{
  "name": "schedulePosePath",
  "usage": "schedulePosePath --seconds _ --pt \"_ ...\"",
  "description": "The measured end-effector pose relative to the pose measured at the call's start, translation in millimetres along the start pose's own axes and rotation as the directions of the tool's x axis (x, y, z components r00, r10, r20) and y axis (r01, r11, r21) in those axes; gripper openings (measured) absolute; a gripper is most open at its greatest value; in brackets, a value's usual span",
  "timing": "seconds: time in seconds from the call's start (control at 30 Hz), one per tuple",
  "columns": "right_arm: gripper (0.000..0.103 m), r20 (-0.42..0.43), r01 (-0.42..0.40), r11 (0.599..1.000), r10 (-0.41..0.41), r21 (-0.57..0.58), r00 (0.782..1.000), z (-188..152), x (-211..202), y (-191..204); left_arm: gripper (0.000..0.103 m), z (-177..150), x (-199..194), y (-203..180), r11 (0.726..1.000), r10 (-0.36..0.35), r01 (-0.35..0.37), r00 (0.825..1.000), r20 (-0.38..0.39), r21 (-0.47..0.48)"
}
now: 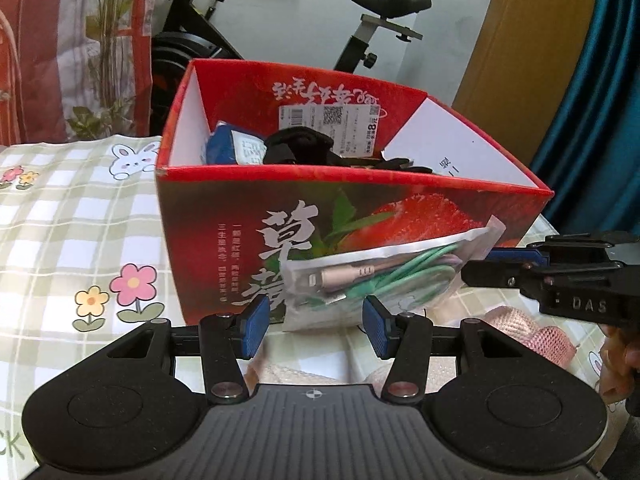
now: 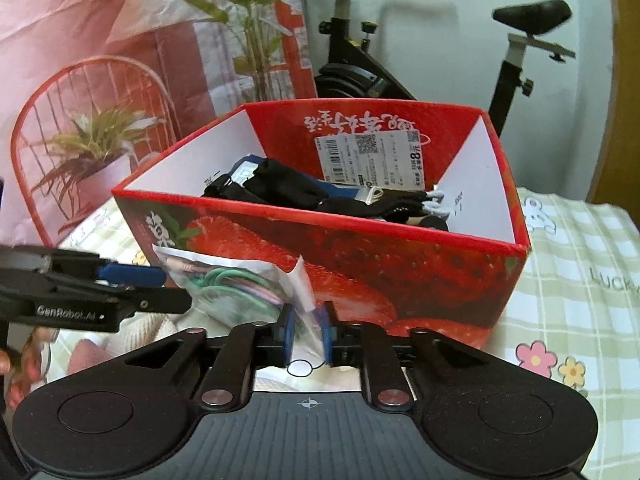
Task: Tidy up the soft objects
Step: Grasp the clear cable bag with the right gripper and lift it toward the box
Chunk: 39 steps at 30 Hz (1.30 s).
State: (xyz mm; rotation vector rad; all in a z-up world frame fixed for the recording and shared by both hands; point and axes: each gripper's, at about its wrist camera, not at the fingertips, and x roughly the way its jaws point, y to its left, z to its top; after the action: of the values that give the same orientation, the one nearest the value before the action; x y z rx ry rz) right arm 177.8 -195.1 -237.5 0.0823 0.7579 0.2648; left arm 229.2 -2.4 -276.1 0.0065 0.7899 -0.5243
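Observation:
A clear bag of green and pink cables (image 1: 384, 276) leans against the front of a red strawberry box (image 1: 360, 178) on the checked cloth. My left gripper (image 1: 316, 326) is open, and the bag's lower end sits between its blue pads. My right gripper (image 2: 307, 332) is open by a narrow gap; a corner of the cable bag (image 2: 236, 284) stands between its pads without being pressed. Each gripper also shows from the side in the other's view, right gripper (image 1: 486, 266) and left gripper (image 2: 174, 290), both at the bag's edges. Black fabric (image 2: 288, 188) and a blue packet (image 1: 224, 144) lie inside the box.
A pink knitted item (image 1: 532, 328) and a cream knit (image 2: 148, 326) lie on the cloth near the bag. An exercise bike (image 1: 360, 40) stands behind the box. A hand (image 1: 618, 364) holds the right gripper. A plant and red chair backdrop (image 2: 88, 148) is at the left.

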Motion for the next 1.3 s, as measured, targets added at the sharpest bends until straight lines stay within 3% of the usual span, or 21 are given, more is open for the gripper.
schedulePosePath --seconds 0.37,0.7,1.3 --pt "0.029 -0.023 0.006 0.988 -0.009 -0.157 1.0 -4.5 12.3 9.3 0.054 -2.0 15.5 3.6 0.999 -0.038 0.037 0.999 -0.029 -0.013" --pt "0.026 -0.036 -0.025 0.987 0.02 -0.156 0.999 -3.6 20.1 13.3 0.053 -1.4 23.5 -2.1 0.998 -0.065 0.065 0.997 -0.036 0.0" --pt "0.026 0.06 -0.019 0.988 0.029 -0.154 0.998 9.9 -22.0 22.1 0.052 14.4 -28.1 -15.7 0.996 -0.089 0.087 0.993 0.073 0.026"
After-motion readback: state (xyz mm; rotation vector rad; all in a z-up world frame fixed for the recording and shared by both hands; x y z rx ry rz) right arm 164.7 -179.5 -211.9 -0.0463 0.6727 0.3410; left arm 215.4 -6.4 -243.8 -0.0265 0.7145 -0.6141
